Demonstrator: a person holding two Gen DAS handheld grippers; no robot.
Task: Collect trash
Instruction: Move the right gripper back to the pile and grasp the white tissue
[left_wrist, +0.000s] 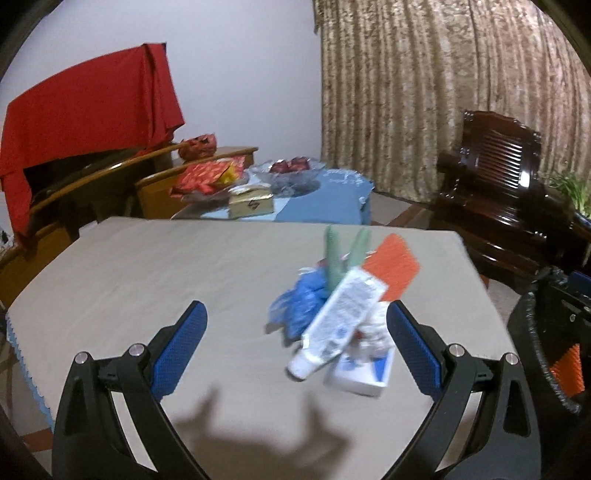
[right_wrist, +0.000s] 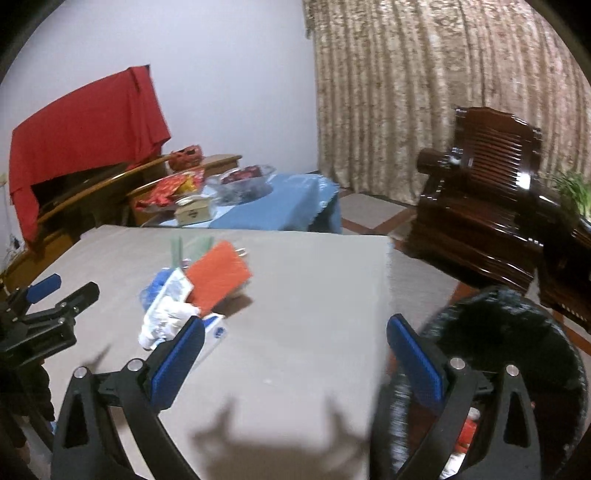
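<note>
We see both claws spread wide, nothing held in either. Left claw (left_wrist: 297, 334) hovers low over the grey bench (left_wrist: 166, 266), just before a trash pile: white tube (left_wrist: 338, 325) tilted across a small white-blue box (left_wrist: 364, 373), crumpled blue glove (left_wrist: 299, 302), orange card (left_wrist: 393, 269), two pale green strips (left_wrist: 347, 251) sticking up behind. Pile is blurred. Right claw (right_wrist: 295, 345) sits toward the bench's right edge, its left finger (right_wrist: 177, 363) just beside the box (right_wrist: 216, 330). Black-lined bin (right_wrist: 517, 332) stands off the bench's right side, some scraps inside. Left claw (right_wrist: 55, 291) shows at the right view's left edge.
</note>
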